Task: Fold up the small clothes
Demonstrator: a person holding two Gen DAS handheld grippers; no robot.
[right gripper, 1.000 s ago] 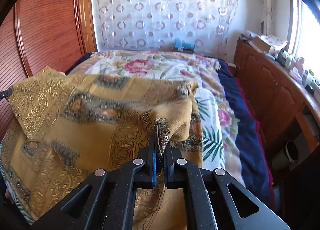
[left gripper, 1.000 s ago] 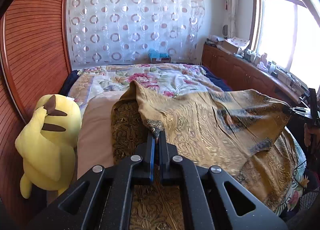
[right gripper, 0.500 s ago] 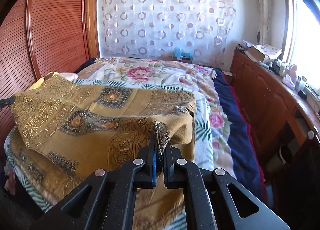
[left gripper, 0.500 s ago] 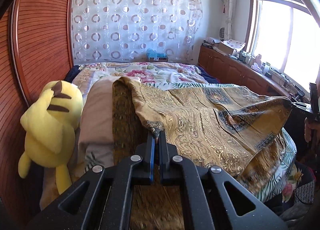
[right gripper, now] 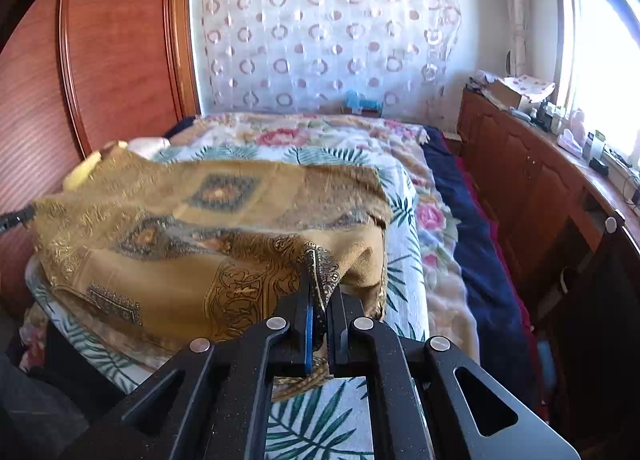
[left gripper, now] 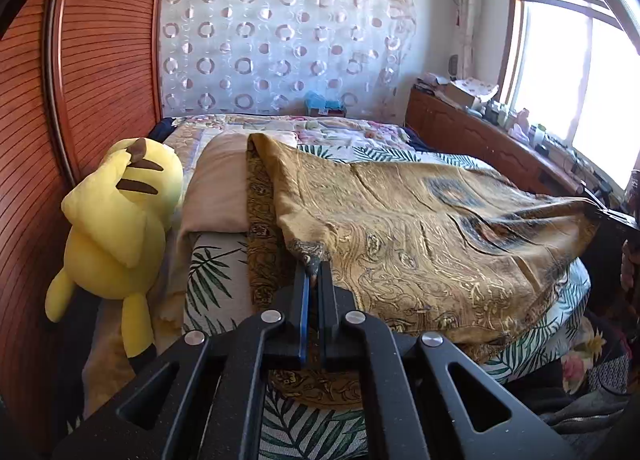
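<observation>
1. In the left wrist view, the left gripper (left gripper: 314, 274) is seen with its jaws pressed together, a dark-patterned corner of the golden patterned cloth (left gripper: 420, 228) being pinched between the fingertips.
2. In the right wrist view, the right gripper (right gripper: 318, 280) is likewise clamped tight, another corner of the golden patterned cloth (right gripper: 192, 244) being nipped between its jaws and bunched just above them.
3. The cloth is spread across the near end of the bed, folded over on itself, with a lower layer showing beneath the upper one at 12 o'clock from the left gripper.
4. The far tip of the right gripper (left gripper: 600, 212) is seen at 3 o'clock in the left view, at the cloth's other corner.
5. A leaf-print sheet (left gripper: 216, 272) lies under the cloth; a beige pillow (left gripper: 220, 188) is found at 11 o'clock from the left gripper.
6. A yellow plush toy (left gripper: 116, 228) is propped against the wooden wardrobe (left gripper: 100, 72) at 9 o'clock in the left view.
7. A floral bedspread (right gripper: 312, 136) covers the far bed at 12 o'clock in the right view, a navy blanket (right gripper: 468, 228) running along its edge at 2 o'clock.
8. A circle-patterned curtain (right gripper: 328, 36) hangs behind, and a wooden sideboard (right gripper: 520, 164) stands at 3 o'clock beneath the window.
</observation>
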